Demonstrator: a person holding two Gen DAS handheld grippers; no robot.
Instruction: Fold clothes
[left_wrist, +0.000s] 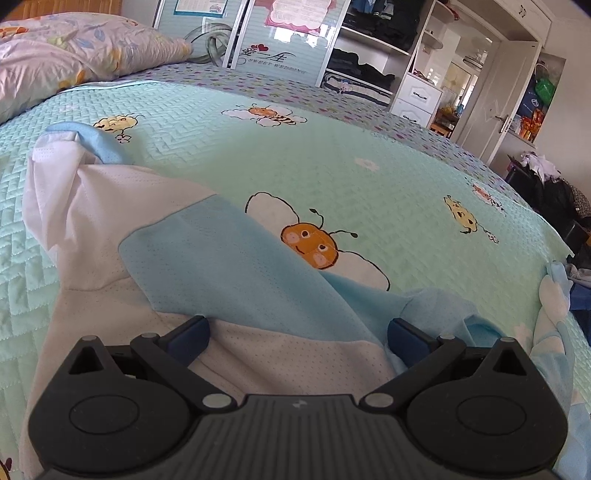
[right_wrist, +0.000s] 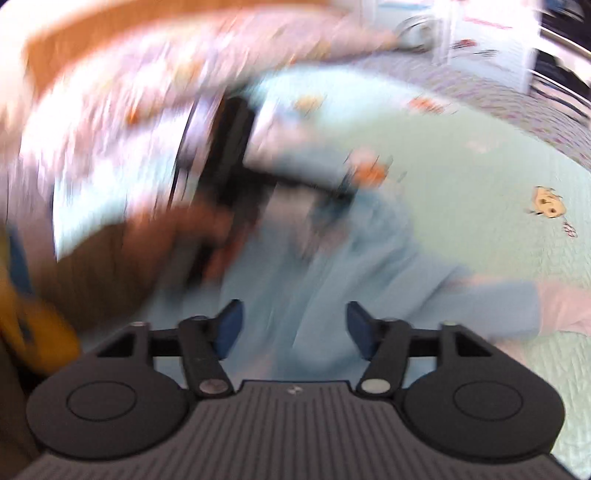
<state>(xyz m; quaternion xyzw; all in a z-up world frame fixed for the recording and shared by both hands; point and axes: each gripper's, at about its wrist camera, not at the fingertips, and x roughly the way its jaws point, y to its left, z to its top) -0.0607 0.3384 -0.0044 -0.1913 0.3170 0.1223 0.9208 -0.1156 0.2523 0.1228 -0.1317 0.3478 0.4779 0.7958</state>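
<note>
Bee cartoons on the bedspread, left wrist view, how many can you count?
5 on the bedspread: orange bee half under the garment, striped bee far centre, yellow ones far left and right, another far right. More may be hidden.

A white-and-blue garment lies rumpled across a mint bedspread printed with cartoon bees, as the left gripper hovers low over it, jaws spread wide with nothing clamped between them. A floral pillow lies at the bed's head; open wardrobe shelves stand beyond.
</note>
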